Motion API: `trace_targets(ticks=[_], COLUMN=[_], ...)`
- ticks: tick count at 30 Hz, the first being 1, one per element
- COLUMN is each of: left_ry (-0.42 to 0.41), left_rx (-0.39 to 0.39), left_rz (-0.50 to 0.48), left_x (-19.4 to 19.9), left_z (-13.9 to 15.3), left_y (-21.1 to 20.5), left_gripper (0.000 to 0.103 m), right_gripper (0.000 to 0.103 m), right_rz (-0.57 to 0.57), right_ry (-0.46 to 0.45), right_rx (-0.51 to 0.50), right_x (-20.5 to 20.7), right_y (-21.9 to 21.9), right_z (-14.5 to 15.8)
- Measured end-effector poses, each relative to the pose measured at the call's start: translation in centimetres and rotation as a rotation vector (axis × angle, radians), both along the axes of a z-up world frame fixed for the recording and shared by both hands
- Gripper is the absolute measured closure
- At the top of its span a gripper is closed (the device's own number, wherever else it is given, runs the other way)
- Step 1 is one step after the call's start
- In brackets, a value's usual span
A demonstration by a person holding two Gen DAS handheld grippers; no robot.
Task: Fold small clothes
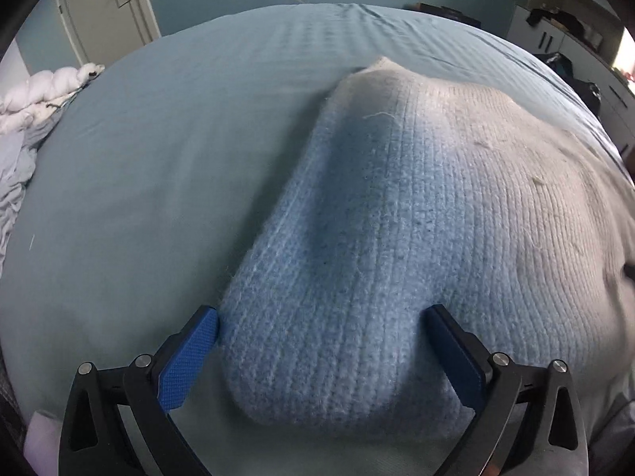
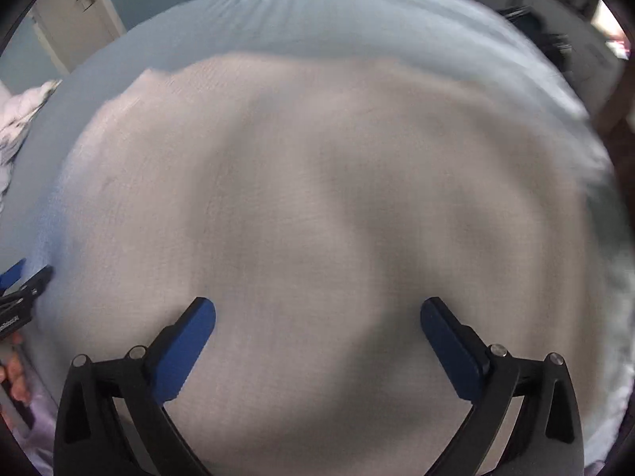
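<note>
A quilt (image 1: 47,91) is lying at the bed's (image 1: 139,198) far left edge, with a door (image 1: 103,8) behind it. The left gripper (image 1: 322,319) is pointing steeply down, jaws apart, straddling the near end of the knit (image 1: 357,238) spread on the bed. The right gripper (image 2: 318,311) is pointing down over the knit's pale area (image 2: 317,178), jaws spread wide, gripping nothing.
</note>
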State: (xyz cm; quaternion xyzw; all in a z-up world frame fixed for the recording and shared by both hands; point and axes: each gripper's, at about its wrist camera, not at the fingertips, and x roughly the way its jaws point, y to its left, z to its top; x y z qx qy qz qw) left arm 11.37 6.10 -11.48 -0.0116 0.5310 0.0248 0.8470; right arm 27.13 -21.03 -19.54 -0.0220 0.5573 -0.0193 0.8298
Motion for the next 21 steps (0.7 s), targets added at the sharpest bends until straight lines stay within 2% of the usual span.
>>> trace_targets(ticks=[2,5,7,8,10,11,12,13,14,19,20,21], left_ry=[-0.011,-0.001,0.012,0.018,0.024,0.026,0.026,0.026,0.025,0.023,0.023,0.023], left_rx=[-0.016,-0.063,-0.099,-0.115,-0.138,-0.149,-0.156,-0.161,-0.164,-0.156,-0.155,-0.153], left_rz=[-0.005,0.007,0.018,0.023,0.027,0.028,0.029,0.031,0.034,0.039,0.04,0.04], left_x=[0.1,0.3,0.4,0.4,0.5,0.6,0.5,0.5,0.7,0.1,0.1,0.1], left_z=[-0.2,-0.9,-1.3,-1.4,-1.7,-1.8,-1.9,-2.0,-2.1,-2.0,-1.9,-2.0], left_y=[0.5,1.3,2.0,2.1,2.4,2.5,2.6,2.7,2.7,2.7,2.7,2.7], left_gripper=[0.0,0.0,0.0,0.0,0.0,0.0,0.0,0.0,0.0,0.0,0.0,0.0], right_gripper=[0.002,0.002,0.003,0.009,0.029,0.045,0.064,0.073,0.091,0.096,0.096,0.096], right_rz=[-0.122,-0.308,-0.394,-0.417,-0.441,-0.448,-0.468,-0.492,-0.52,-0.514,-0.525,-0.531], right_ry=[-0.012,-0.03,-0.009,0.029,0.166,0.204,0.182,0.146,0.096,-0.138,-0.147,-0.117], right_rx=[0.003,0.069,0.108,0.171,0.353,0.46,0.541,0.539,0.465,0.196,0.153,0.128], right_x=[0.0,0.3,0.3,0.5,0.3,-0.3,-1.1,-1.7,-2.4,-3.6,-4.2,-3.9], right_y=[-4.6,-12.3,-15.9,-17.2,-19.3,-19.7,-20.2,-20.6,-20.4,-18.4,-18.8,-19.3], right_z=[0.5,1.4,1.2,0.5,-1.7,-2.8,-3.0,-2.5,-1.1,3.9,3.5,2.2])
